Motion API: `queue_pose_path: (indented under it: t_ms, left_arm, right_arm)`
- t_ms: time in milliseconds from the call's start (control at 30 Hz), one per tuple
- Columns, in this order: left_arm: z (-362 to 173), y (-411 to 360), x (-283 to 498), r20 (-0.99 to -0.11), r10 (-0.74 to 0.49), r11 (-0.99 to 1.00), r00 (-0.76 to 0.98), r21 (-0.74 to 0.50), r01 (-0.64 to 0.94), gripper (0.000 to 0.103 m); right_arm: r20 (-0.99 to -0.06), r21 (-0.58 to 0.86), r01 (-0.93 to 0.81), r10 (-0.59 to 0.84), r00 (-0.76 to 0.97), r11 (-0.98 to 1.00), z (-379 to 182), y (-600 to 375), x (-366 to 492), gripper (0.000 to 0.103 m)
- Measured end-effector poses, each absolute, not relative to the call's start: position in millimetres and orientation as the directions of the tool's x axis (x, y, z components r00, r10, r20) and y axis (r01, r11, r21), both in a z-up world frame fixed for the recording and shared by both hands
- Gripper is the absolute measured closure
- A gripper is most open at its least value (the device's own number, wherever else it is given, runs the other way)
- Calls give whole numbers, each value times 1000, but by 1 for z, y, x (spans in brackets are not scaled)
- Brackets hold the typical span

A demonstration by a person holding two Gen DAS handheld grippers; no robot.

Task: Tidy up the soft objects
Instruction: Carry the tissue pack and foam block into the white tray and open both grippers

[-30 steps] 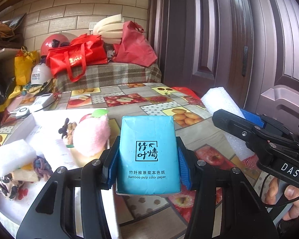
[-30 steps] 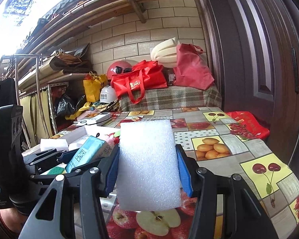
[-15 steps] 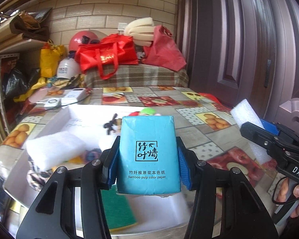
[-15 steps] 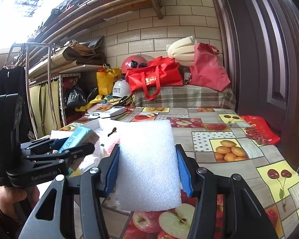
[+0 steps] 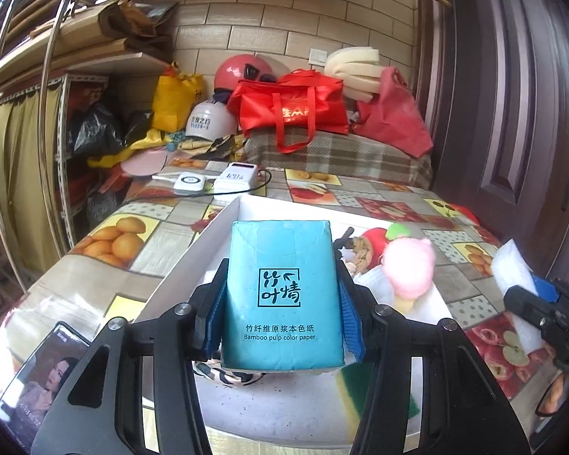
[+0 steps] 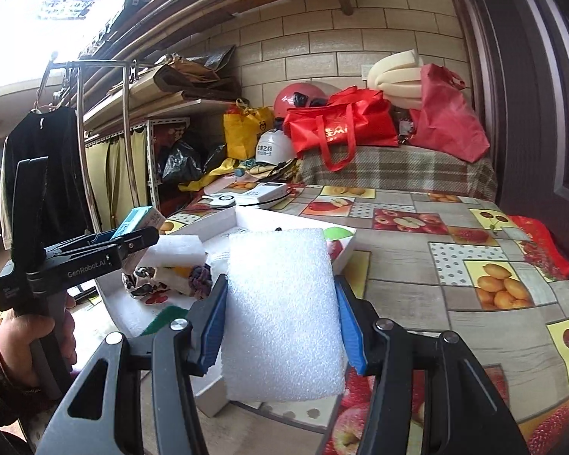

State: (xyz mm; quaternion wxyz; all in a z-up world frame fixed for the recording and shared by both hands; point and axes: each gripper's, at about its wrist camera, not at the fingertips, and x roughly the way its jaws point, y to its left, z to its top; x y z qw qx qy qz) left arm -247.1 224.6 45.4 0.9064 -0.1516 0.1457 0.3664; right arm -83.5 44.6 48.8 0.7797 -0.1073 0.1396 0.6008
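While the left gripper [image 5: 282, 299] is clamped on a blue pack of bamboo pulp tissues [image 5: 281, 295], holding it above the near end of the white box [image 5: 193, 258], the right gripper [image 6: 280, 318] is clamped on a white foam block [image 6: 282, 314] that hangs over the box's right edge. Neither piece is set down yet, so two placements seem to be left. Much looks done already: inside the box lie a pink plush toy [image 5: 409, 269], a red apple-shaped soft toy [image 5: 375, 237], a white sponge [image 6: 178, 250], a patterned fabric piece [image 6: 144, 288] and a green scouring pad [image 5: 354, 390]. I judge the task well along, with room remaining at the near end. The box sits on a table under a fruit-print oilcloth [image 6: 474, 265], with a phone [image 5: 45, 375] near its left edge and small white devices [image 5: 235, 180] farther back. Beyond are red bags [image 5: 288, 108], helmets [image 5: 242, 72], a brick wall [image 6: 341, 38] and a dark door [image 5: 519, 94].
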Motion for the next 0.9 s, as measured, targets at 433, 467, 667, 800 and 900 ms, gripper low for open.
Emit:
queue_pose_path:
  t_ms: [433, 467, 667, 800, 900]
  left_arm:
    - [44, 240, -220, -412, 621, 696, 667, -102, -711, 53]
    - [43, 244, -220, -418, 619, 692, 665, -111, -714, 53]
    - [40, 259, -215, -460, 604, 669, 651, -152, -727, 53]
    - [38, 267, -212, -481, 600, 654, 639, -165, -738, 53]
    - [38, 269, -209, -483, 605, 649, 633, -162, -744, 53]
  right_arm:
    - [-404, -72, -984, 897, 179, 164, 38, 96, -113, 51]
    - [-408, -77, -984, 895, 178, 161, 38, 100, -114, 51]
    - [-429, -81, -983, 884, 183, 164, 36, 119, -111, 51]
    - [-422, -73, -981, 885, 194, 181, 37, 126, -106, 51]
    - [-414, -75, -978, 886, 208, 195, 38, 132, -103, 51]
